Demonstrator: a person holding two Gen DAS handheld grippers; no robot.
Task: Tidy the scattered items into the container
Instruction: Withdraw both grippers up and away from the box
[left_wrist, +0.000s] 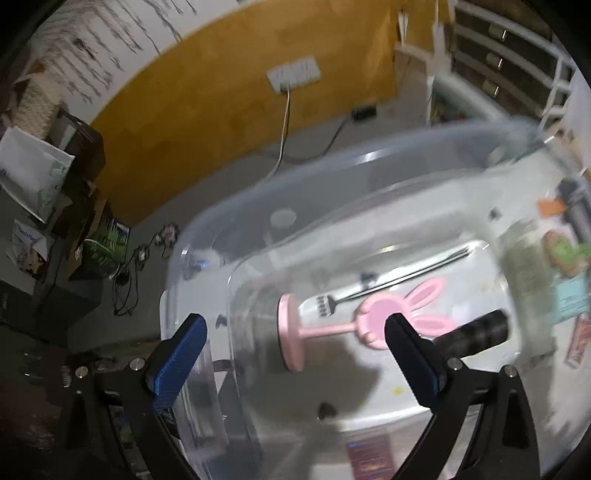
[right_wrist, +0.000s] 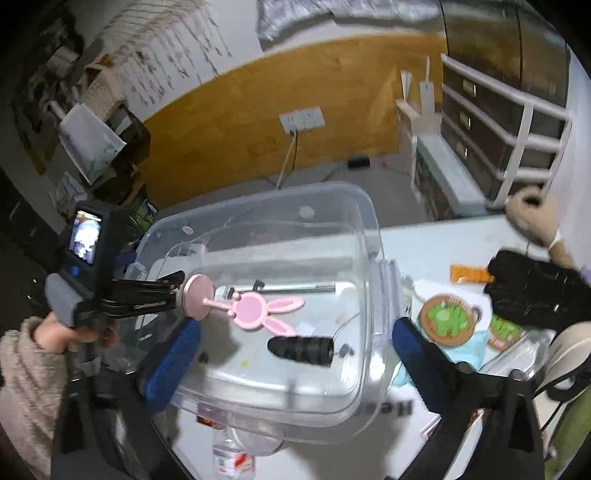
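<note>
Both tongs wide, holding nothing: left tongs (left_wrist: 295, 343) over clear bin (left_wrist: 369, 162) w/ pink bunny stand (left_wrist: 373, 317); right tongs (right_wrist: 295, 354) too.

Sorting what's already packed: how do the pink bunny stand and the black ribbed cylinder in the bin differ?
The pink bunny stand is pink, flat and thin, with ears, a stem and a round base; the black ribbed cylinder is black, thick and ridged. The stand's base is beside the left gripper; the cylinder lies apart. Both lie inside the clear bin.

White table (right_wrist: 443, 240) w/ clear bin (right_wrist: 365, 221), coasters (right_wrist: 448, 319), glove (right_wrist: 532, 295).
</note>
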